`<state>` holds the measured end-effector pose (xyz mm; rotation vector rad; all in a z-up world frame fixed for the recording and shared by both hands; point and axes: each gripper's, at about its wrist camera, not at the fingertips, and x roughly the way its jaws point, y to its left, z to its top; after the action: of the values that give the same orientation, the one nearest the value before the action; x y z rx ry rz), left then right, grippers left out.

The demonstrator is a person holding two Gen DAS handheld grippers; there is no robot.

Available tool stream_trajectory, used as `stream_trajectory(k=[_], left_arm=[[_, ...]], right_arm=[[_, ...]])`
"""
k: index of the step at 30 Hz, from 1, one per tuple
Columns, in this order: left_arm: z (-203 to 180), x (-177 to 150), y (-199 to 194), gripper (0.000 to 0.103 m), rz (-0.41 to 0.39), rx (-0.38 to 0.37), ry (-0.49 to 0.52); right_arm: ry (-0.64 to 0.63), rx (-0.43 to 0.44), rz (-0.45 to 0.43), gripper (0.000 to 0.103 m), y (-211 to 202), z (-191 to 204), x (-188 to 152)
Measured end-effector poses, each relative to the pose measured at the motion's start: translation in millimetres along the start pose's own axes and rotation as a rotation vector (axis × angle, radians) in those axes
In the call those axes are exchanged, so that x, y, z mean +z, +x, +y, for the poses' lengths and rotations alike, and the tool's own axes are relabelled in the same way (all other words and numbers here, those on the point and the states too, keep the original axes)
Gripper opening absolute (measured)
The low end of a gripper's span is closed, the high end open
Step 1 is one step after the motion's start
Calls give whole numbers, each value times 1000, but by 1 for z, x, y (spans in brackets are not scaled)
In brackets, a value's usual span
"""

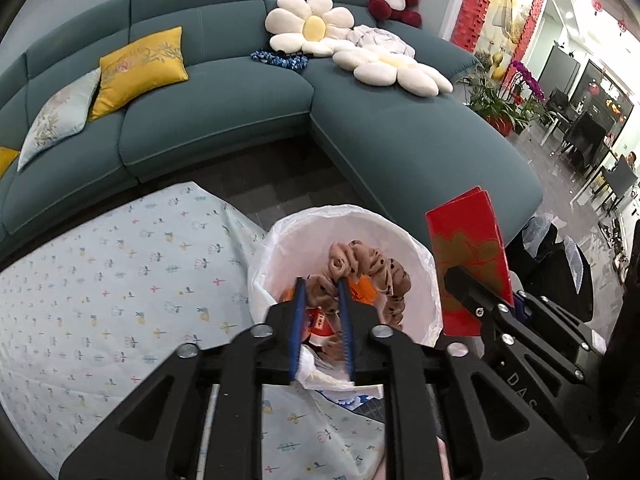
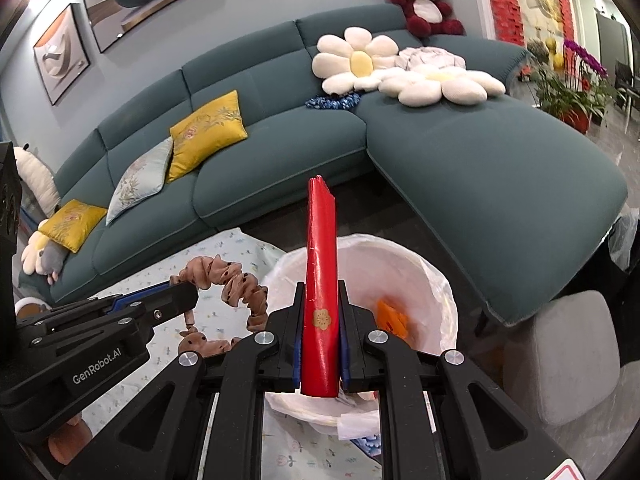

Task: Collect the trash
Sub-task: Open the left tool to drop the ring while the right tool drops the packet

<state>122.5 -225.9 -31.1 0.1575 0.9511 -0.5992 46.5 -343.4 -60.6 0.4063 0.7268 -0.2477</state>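
A brown dotted scrunchie (image 1: 372, 268) hangs as a ring from my left gripper (image 1: 320, 280), whose blue pads press on one fold of it. In the left wrist view it sits over the mouth of the white-lined trash bin (image 1: 280, 236). My right gripper (image 2: 320, 292) is shut on a red paper packet (image 2: 320, 240) with a gold flower, which stands upright over the bin's near rim (image 2: 404, 248). An orange wrapper (image 2: 390, 316) lies inside the bin. The right wrist view has the left gripper (image 2: 192, 296) and the scrunchie (image 2: 236, 284) just left of the bin.
A floral cloth (image 1: 120, 280) covers the surface left of the bin. A teal corner sofa (image 1: 400, 132) with cushions runs behind. A grey stool (image 2: 568, 356) stands right of the bin, and dark bags (image 1: 560, 264) lie beyond it.
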Motion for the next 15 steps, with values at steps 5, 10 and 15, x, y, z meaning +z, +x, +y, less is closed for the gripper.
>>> stream_trajectory(k=[5,10,15], left_arm=[[6,-2,5,63,-20,46,-37],[23,-5,4,64,-12,61,-72],[42,-12,-3,66,-11,86,-96]], right_arm=[[-2,4,11,26,11,-1,1],[-8,1,16,39,17,4,2],[-21,-16,22,60,15,9,-1]])
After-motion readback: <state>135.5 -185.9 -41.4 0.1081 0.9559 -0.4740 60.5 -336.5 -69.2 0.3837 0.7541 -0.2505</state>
